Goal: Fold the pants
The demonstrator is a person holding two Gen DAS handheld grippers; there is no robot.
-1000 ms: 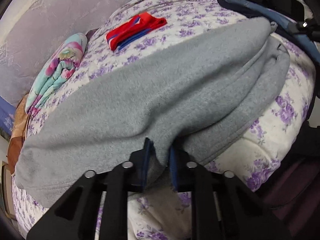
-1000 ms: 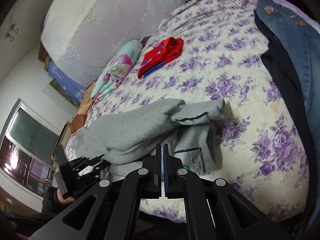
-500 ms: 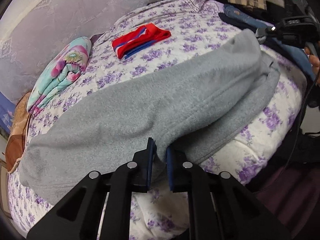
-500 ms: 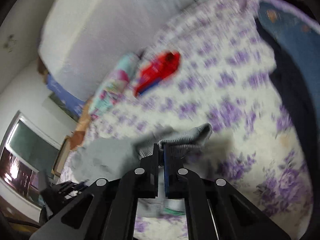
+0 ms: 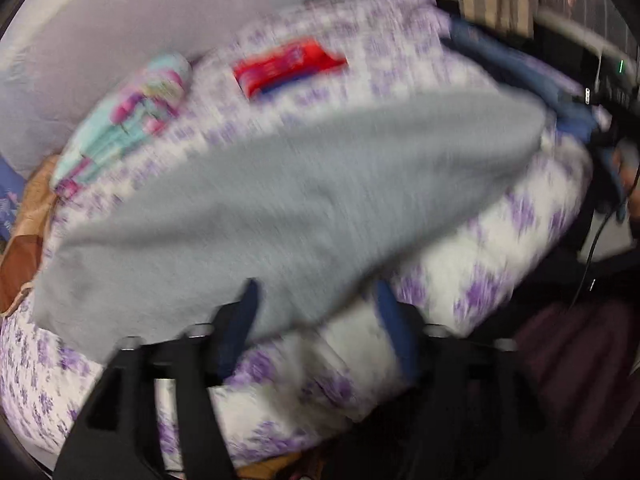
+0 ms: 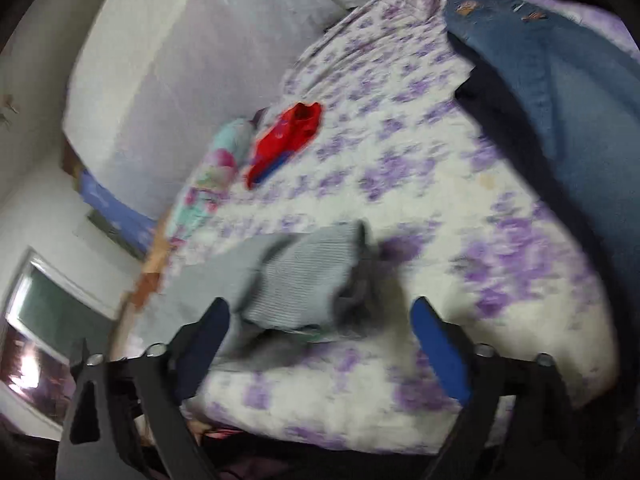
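Both grippers stand with fingers spread apart, holding nothing. Left gripper point(image 5: 316, 320) hovers at the near edge of the bed point(image 5: 500, 240), over the gray pants point(image 5: 300, 200) lying flat along that edge. Right gripper point(image 6: 320, 332) frames the pants' ribbed end point(image 6: 304, 280). Red garment point(image 6: 284, 140) and jeans point(image 6: 560, 100) lie farther back.

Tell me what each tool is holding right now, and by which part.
Nothing is held. The left tool is open, its fingers straddling the near edge of the grey pants. The right tool is open too, just off the waistband.
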